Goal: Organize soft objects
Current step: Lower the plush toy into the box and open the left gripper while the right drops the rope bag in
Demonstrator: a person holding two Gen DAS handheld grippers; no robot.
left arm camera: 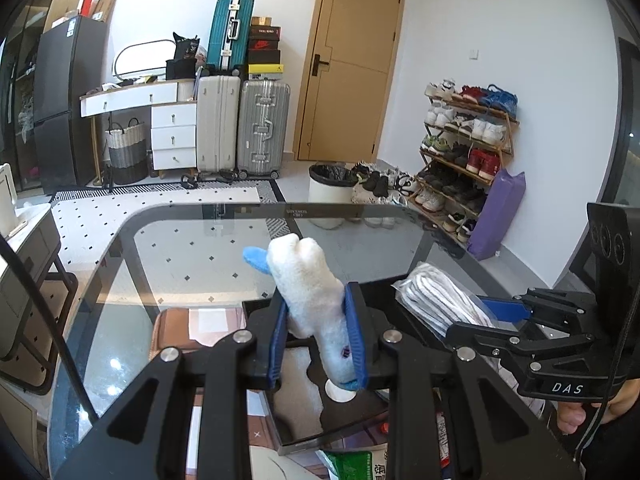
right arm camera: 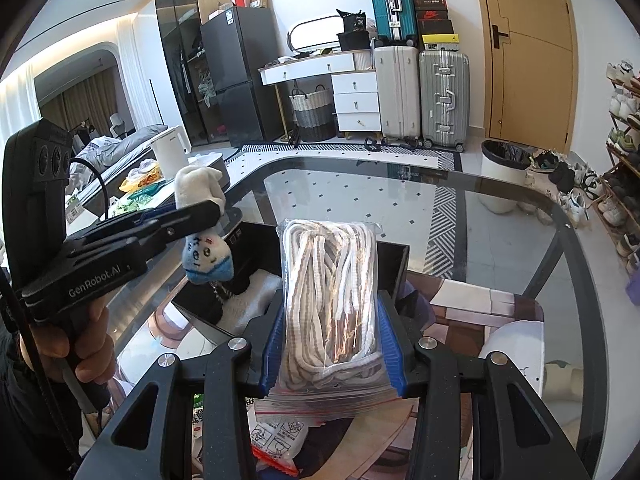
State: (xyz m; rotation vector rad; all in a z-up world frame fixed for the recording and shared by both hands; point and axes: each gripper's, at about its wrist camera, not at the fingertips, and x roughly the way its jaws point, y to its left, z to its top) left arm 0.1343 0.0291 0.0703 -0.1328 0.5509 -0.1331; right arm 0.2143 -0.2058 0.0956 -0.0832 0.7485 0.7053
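Note:
My left gripper [left arm camera: 318, 320] is shut on a white and blue plush toy [left arm camera: 308, 284], held above a black open box [left arm camera: 296, 420] on the glass table [left arm camera: 180, 248]. The toy also shows in the right wrist view [right arm camera: 204, 236], with its printed face hanging down. My right gripper [right arm camera: 332, 336] is shut on a clear zip bag of white rope [right arm camera: 332, 292], above the box's right side [right arm camera: 394, 268]. The bag shows in the left wrist view [left arm camera: 440, 300] too. White soft material [right arm camera: 248, 304] lies inside the box.
Under the glass lie packets and a brown mat [left arm camera: 176, 328]. Suitcases [left arm camera: 240, 128], a white drawer desk [left arm camera: 172, 132], a bin [left arm camera: 330, 188], a shoe rack [left arm camera: 464, 152] and a purple bag [left arm camera: 496, 216] stand beyond the table. A side table with a kettle [right arm camera: 172, 152] is to the left.

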